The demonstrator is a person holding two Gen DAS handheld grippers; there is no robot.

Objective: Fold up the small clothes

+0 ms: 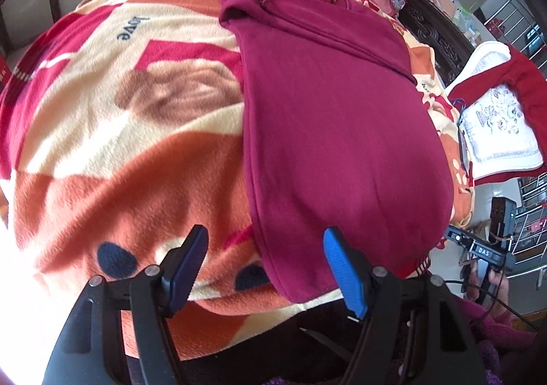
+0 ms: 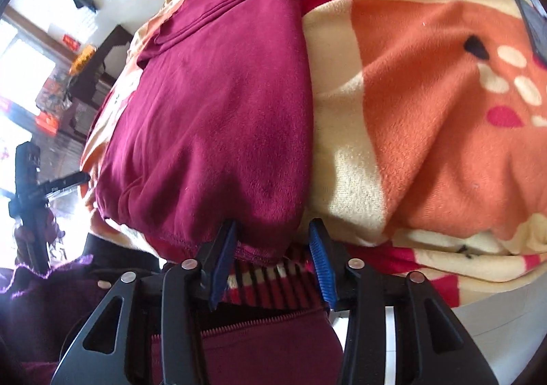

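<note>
Maroon garment (image 1: 328, 118) lies folded lengthwise on the orange, cream and red fleece blanket (image 1: 112, 159) covering the bed, its near hem reaching the bed's front edge. The left gripper (image 1: 266, 269) hovers at that edge with its jaws spread wide and empty, the right finger over the hem's left corner. The right gripper (image 2: 273, 258) sits at the hem's other corner, jaws parted, fabric just ahead of them and not pinched.
</note>
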